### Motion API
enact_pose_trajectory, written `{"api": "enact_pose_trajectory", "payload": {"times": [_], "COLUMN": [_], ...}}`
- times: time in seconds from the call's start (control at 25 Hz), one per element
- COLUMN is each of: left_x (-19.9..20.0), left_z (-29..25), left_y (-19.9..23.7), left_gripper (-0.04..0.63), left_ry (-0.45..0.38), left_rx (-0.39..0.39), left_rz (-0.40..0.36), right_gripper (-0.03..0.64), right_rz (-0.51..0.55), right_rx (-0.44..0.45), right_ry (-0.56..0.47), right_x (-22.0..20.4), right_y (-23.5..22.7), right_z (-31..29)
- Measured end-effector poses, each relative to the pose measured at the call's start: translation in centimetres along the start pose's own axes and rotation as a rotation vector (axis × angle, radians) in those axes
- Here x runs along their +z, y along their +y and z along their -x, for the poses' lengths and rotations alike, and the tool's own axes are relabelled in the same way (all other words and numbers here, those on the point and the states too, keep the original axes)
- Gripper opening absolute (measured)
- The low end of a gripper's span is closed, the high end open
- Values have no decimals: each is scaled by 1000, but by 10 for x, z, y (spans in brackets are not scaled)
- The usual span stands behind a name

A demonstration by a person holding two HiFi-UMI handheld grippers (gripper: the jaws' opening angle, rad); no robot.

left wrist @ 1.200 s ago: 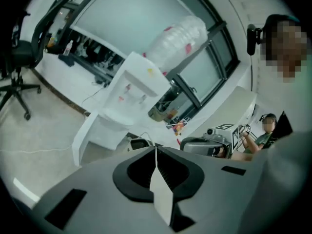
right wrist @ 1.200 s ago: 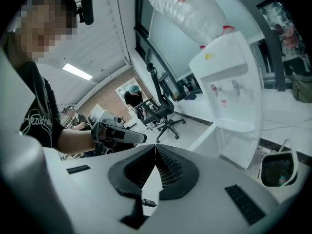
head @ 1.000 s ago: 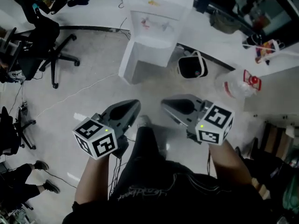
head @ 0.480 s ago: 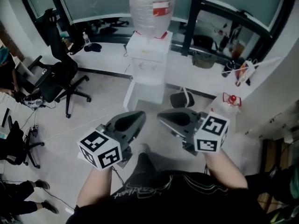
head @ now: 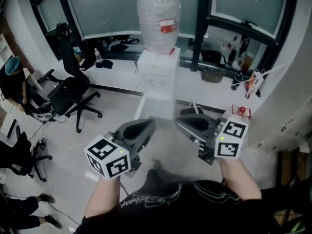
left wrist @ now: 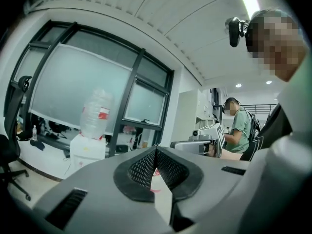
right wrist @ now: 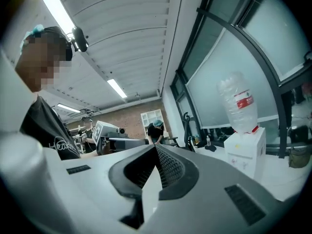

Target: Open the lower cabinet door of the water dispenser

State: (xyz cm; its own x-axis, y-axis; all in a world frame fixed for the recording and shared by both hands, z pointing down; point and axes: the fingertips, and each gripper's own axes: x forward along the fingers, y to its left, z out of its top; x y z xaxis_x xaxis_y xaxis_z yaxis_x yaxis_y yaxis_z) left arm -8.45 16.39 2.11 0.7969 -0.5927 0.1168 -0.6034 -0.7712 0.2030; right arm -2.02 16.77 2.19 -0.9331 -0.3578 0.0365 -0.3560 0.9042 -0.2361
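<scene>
Both pairs of jaws are closed with nothing between them: on the left gripper [left wrist: 156, 151] the ribbed pads meet along a single seam, and the right gripper [right wrist: 155, 148] shows the same closed seam. In the head view the two grippers are held side by side in the near foreground, tips pointing toward the far side of the room, each carrying its marker cube, the left one [head: 108, 157] nearer than the right one [head: 230, 139]. The person's forearms and a black shirt [head: 161, 204] fill the near edge. The white water dispenser [head: 157, 77] stands on the pale floor [head: 92, 130] at the far centre, well apart from both grippers and in line with the gap between them, against a wall of large dark-framed windows [head: 122, 9]. A clear inverted bottle [head: 158, 21] with a red label sits on top of it. Its lower cabinet door [head: 155, 106] faces the person; neither gripper touches it. A black office chair [head: 73, 89] stands to the far left.
</scene>
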Motion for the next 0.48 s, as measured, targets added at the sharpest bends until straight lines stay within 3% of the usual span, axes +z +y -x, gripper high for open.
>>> {"api": "enact_pose_trajectory", "payload": {"times": [0.48], "left_x": [10], "left_z": [-2], "left_y": [-15], "left_gripper": [0], "left_ry": [-13], "left_rx": [7], "left_rz": [-21], "right_gripper": [14], "right_rz": [49], "right_rx": [5], "right_ry": [-9], "right_x": [8], "right_y": [8], "right_z": [7]}}
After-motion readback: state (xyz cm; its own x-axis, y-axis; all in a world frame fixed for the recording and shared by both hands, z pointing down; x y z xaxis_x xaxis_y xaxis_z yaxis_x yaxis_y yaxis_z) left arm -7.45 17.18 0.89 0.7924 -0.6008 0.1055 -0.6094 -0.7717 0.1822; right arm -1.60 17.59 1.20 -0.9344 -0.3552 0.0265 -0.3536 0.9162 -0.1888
